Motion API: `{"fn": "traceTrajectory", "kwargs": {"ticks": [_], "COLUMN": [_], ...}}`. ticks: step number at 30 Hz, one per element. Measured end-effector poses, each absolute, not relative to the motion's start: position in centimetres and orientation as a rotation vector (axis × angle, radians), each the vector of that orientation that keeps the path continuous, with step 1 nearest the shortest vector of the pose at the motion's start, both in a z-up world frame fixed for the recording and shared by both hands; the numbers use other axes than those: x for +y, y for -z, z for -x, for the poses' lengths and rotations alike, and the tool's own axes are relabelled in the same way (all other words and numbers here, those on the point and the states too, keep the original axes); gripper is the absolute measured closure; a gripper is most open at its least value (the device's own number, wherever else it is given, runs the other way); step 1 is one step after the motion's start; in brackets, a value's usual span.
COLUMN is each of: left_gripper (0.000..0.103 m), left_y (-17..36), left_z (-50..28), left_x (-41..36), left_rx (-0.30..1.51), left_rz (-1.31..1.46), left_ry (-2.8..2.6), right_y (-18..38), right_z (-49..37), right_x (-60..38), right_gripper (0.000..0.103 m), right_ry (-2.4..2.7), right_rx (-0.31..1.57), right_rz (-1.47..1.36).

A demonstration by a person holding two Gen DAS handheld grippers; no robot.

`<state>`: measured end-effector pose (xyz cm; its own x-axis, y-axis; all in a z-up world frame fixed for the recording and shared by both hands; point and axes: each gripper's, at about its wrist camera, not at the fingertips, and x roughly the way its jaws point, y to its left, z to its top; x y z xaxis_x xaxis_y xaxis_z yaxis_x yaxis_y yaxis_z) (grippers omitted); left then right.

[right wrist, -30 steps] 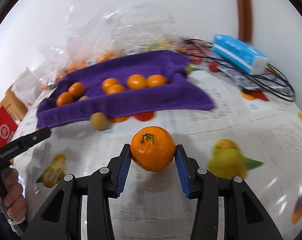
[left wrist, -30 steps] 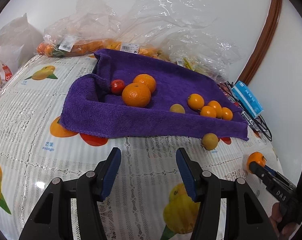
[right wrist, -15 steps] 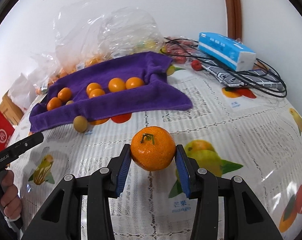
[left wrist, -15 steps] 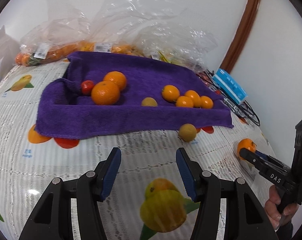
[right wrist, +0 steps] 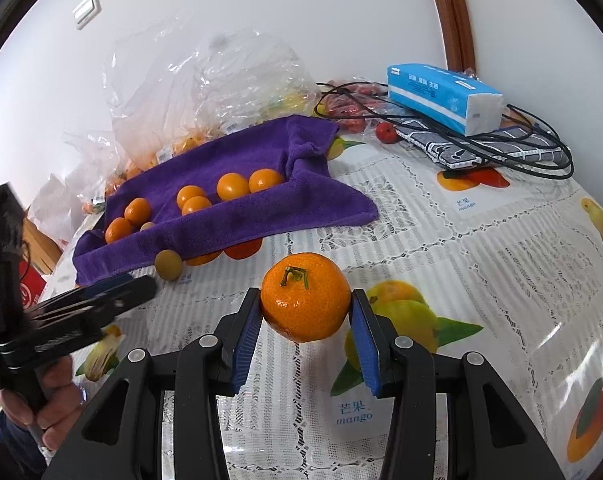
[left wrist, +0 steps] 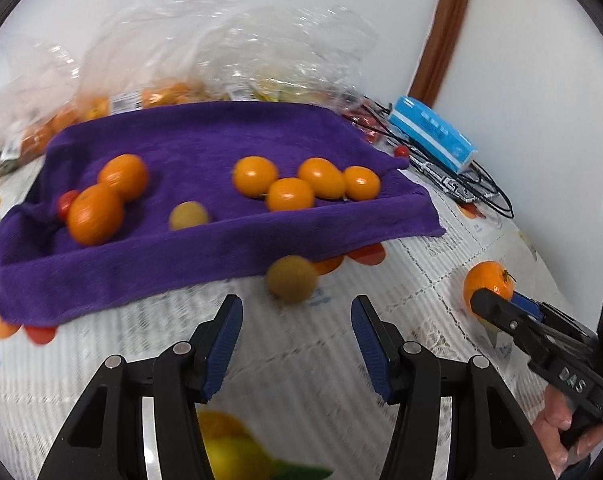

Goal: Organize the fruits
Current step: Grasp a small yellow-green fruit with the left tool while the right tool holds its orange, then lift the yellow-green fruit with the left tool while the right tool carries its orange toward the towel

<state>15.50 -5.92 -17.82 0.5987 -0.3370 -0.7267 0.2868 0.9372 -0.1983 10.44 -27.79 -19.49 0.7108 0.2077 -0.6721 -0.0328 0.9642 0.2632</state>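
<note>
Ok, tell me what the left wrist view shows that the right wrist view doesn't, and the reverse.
Only the left wrist view shows the small red fruit on the purple towel beside two oranges, and the open left gripper with nothing between its pads.

Only the right wrist view shows the wall switch and the mandarin's green stem.

Both show the towel, the loose brownish fruit on the tablecloth, the blue tissue pack, and the right gripper shut on the mandarin.

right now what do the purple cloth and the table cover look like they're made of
Purple cloth: soft terry or microfibre by the look, matte and fuzzy, slumping in thick folds. Table cover: probably wipe-clean vinyl, glossy with glare patches, printed with fruit and a lace pattern; real lace under clear film can't be ruled out.
</note>
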Motion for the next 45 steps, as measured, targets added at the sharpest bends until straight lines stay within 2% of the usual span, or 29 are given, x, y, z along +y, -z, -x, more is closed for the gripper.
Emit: {"fn": "traceTrajectory", "kwargs": {"ticks": [2, 4, 10, 30, 31, 32, 45], "left_gripper": [0.05, 0.06, 0.067, 0.07, 0.073, 0.075, 0.075], "left_y": [18.0, 18.4, 18.5, 18.4, 18.3, 18.3, 17.3], "left_z": [-16.1, -17.0, -17.5, -17.8, -17.8, -17.7, -15.9], "left_x": [-6.5, -7.0, -8.2, -9.3, -9.3, -9.1, -6.9], "left_rx": [0.867, 0.897, 0.894, 0.9, 0.898, 0.897, 0.809], "left_rz": [0.049, 0.028, -0.024, -0.041, -0.039, -0.031, 0.14], "left_ry": [0.338, 0.29, 0.261, 0.283, 0.285, 0.289, 0.401], "right_y": [19.5, 19.5, 19.6, 19.8, 19.8, 19.8, 19.8], "right_z": [-10.4, -10.4, -10.4, -10.6, -10.6, -10.6, -10.7], "right_x": [-27.9, -28.0, -28.0, -27.8, -27.8, -27.8, -27.5], "right_gripper": [0.059, 0.059, 0.059, 0.059, 0.059, 0.059, 0.059], "right_ry": [-0.138, -0.139, -0.147, -0.169, -0.169, -0.17, -0.187], "right_rx": [0.767, 0.765, 0.766, 0.784, 0.785, 0.786, 0.788], "right_rz": [-0.248, -0.256, -0.26, -0.25, -0.252, -0.251, -0.241]}}
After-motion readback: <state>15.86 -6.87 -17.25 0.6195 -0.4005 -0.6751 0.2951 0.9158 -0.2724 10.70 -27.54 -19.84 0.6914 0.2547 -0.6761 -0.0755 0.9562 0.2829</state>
